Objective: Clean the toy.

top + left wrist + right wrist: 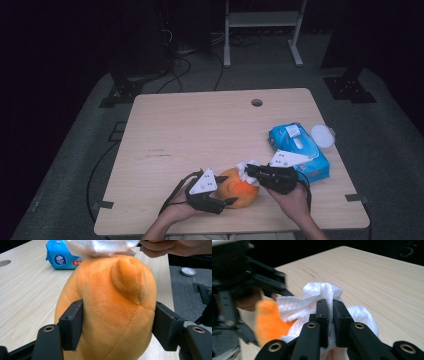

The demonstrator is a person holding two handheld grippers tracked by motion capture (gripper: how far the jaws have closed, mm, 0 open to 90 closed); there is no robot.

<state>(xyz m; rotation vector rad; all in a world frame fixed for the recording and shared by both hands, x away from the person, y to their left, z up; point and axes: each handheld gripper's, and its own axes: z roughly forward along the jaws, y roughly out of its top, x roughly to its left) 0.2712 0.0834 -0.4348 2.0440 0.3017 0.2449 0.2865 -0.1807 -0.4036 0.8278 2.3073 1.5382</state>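
The orange plush toy (239, 188) lies at the lower centre of the high view on the counter (200, 130). The left gripper (227, 202) has its fingers (72, 323) pressed on the toy's sides. The right gripper (248, 171) pinches a white tissue (322, 293) against the toy's top; a blue wipes pack (300, 150) lies to the right

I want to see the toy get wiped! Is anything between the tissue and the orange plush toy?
Nothing visible: the white tissue, pinched in the right gripper, lies right on the orange plush toy.
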